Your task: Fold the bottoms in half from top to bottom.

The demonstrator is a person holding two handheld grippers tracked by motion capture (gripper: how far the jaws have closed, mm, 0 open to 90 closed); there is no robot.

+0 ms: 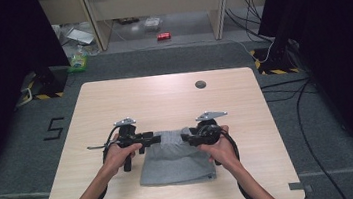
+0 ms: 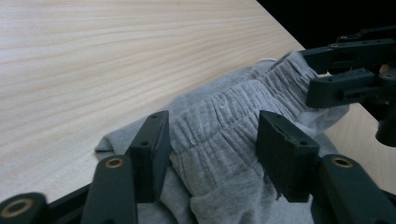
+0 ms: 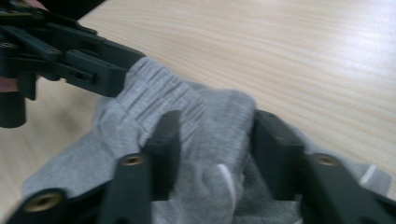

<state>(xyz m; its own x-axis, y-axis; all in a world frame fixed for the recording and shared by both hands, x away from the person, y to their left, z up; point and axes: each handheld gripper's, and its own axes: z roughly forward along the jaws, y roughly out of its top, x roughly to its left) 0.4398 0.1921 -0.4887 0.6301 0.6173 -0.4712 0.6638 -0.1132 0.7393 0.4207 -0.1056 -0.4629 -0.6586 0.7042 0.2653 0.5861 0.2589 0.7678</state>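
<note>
A folded grey garment [image 1: 176, 162] with an elastic waistband [image 2: 243, 102] lies on the near middle of the wooden table [image 1: 164, 96]. My left gripper [image 1: 156, 139] reaches in from the left at the garment's far edge. In the left gripper view the left gripper [image 2: 212, 140] stands open, with the gathered waistband lying loosely between its jaws. My right gripper [image 1: 185, 138] comes in from the right, facing the left one. In the right gripper view the right gripper [image 3: 215, 135] has a raised fold of the cloth [image 3: 210, 121] bunched between its jaws, which press on it.
A round dark cable hole [image 1: 200, 84] sits near the table's far edge. Bare wood surrounds the garment on all sides. On the floor beyond stand a red can [image 1: 164, 36], a green bottle [image 1: 78, 60], stands and trailing cables [image 1: 294, 91].
</note>
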